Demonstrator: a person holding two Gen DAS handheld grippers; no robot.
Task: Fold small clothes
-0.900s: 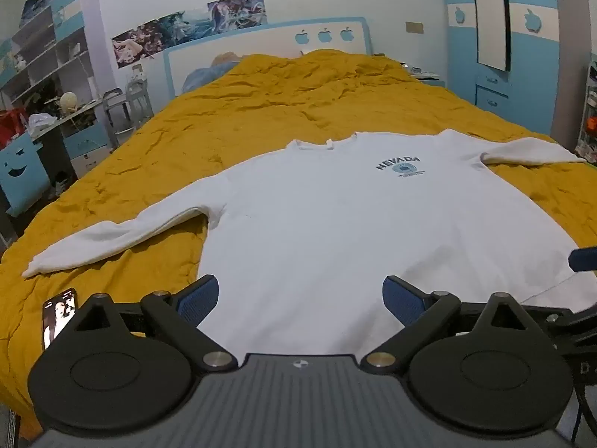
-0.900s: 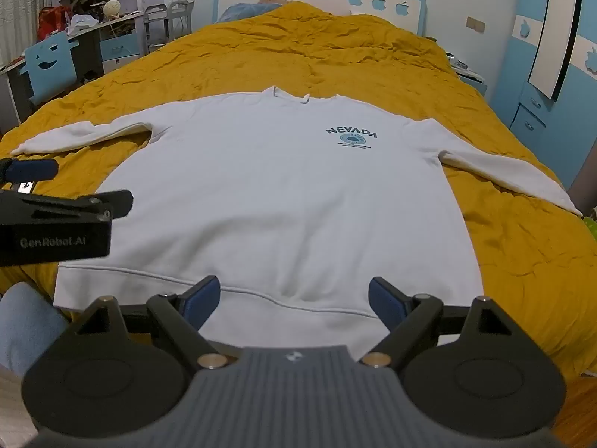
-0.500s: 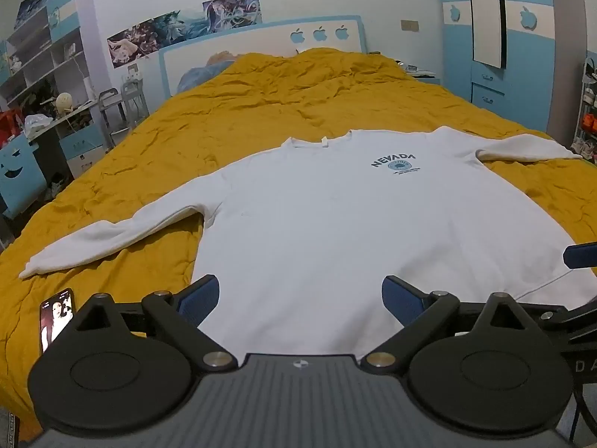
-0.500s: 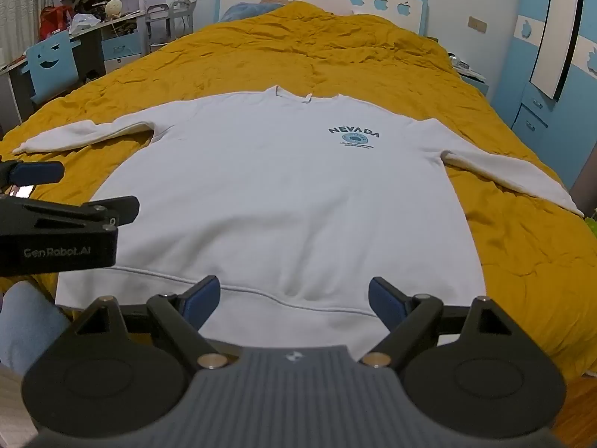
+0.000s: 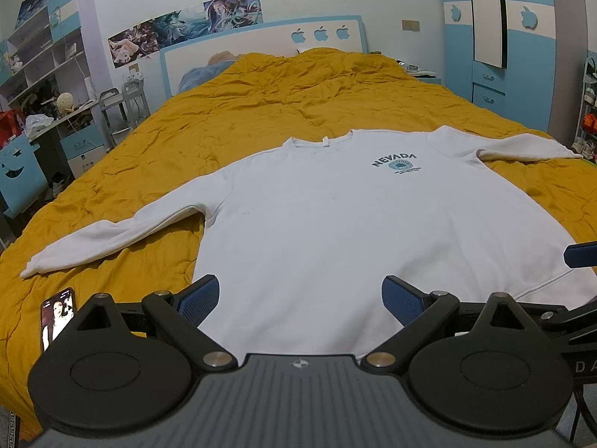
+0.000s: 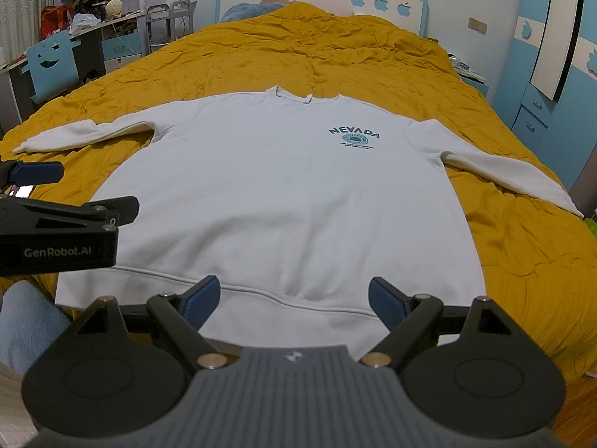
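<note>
The white sweatshirt point(image 6: 276, 194) lay flat, front up, on the yellow bedspread point(image 6: 306, 52), collar far, hem near, both sleeves spread outward to left and right. The left gripper point(image 5: 300, 300) and right gripper point(image 6: 289, 298) hovered over the near hem, each with fingers apart and holding nothing. A phone point(image 5: 56, 315) lay on the bedspread near the left sleeve cuff, beside the left gripper.

Risk, in my judgement: a grip taking only the top layer at the hem would split the layers and crease the fold; soft bedding could bunch beneath the cloth.

Against the frames shortly before, the garment had not shifted. Both grippers remained spread; the views differed only slightly, suggesting minor drift.
</note>
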